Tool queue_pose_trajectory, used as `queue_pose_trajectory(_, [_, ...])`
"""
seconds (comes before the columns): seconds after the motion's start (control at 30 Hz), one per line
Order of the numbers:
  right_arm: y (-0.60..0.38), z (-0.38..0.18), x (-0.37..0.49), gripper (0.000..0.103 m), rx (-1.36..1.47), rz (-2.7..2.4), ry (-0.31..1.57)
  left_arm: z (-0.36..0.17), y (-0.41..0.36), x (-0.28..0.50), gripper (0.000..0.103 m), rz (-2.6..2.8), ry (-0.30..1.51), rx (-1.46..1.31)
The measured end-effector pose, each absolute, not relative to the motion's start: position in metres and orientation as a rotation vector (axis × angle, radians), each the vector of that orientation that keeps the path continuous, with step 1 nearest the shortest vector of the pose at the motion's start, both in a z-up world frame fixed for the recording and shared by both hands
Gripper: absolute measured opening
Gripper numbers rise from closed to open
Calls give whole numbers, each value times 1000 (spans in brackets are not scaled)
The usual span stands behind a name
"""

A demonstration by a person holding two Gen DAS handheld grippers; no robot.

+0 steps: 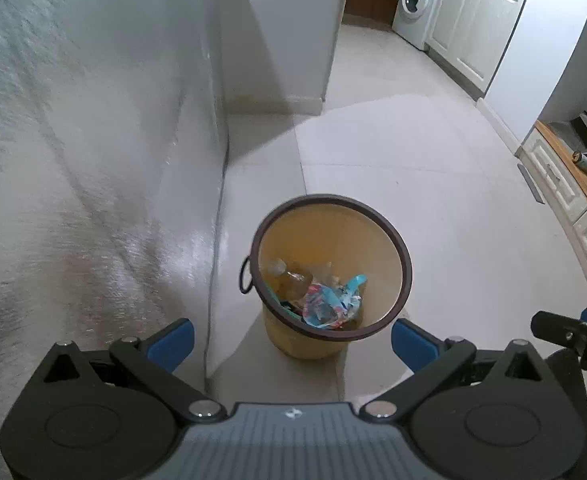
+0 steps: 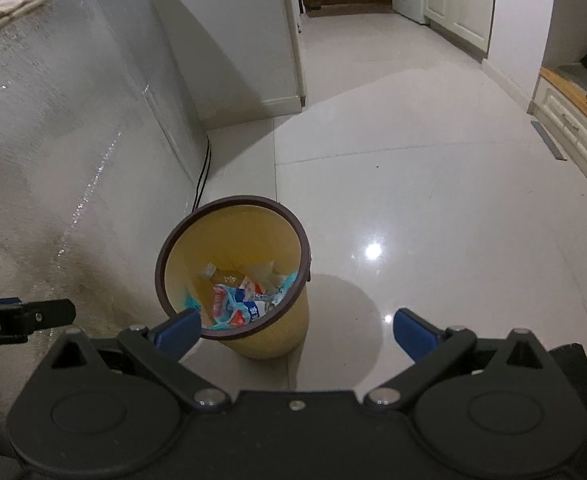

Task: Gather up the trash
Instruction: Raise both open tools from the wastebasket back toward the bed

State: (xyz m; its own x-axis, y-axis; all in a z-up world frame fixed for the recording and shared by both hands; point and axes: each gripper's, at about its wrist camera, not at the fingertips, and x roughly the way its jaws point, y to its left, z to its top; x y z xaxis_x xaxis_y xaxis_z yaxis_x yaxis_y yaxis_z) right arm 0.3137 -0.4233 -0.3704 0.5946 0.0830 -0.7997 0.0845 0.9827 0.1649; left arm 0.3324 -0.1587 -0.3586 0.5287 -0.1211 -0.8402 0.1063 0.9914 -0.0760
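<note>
1. Trash [image 1: 325,300] – crumpled wrappers, blue, red and white – lies at the bottom of a yellow bin [image 1: 373,240] with a dark rim, standing on the pale tiled floor [image 1: 433,160] beside a grey textured wall [image 1: 73,140]. The left gripper [image 1: 292,340] hovers above the bin, its blue-padded jaws spread wide and empty. A washing machine [image 1: 417,0] stands far back.
2. From the right wrist, the right gripper [image 2: 297,332] hangs over the same bin [image 2: 253,232] – jaws wide apart, holding nothing, the left pad overlapping the rim in view. The trash [image 2: 241,300] sits inside.
</note>
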Motion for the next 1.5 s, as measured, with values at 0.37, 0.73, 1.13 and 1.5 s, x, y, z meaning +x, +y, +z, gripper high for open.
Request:
queue_pose_trajectory(0.37, [-413, -328, 269, 103, 172, -26, 891, -315, -149, 287, 103, -158, 954, -27])
queue_pose_trajectory(0.73, [-418, -266, 202, 103, 180, -67, 820, -252, -144, 237, 103, -205, 831, 3])
queue_pose_trajectory(1.13, [-417, -185, 144, 103, 178, -93, 662, -167, -143, 185, 103, -297, 656, -11])
queue_pose_trajectory(1.5, [-387, -130, 117, 103, 167, -38, 564, -95, -116, 153, 103, -276, 513, -25])
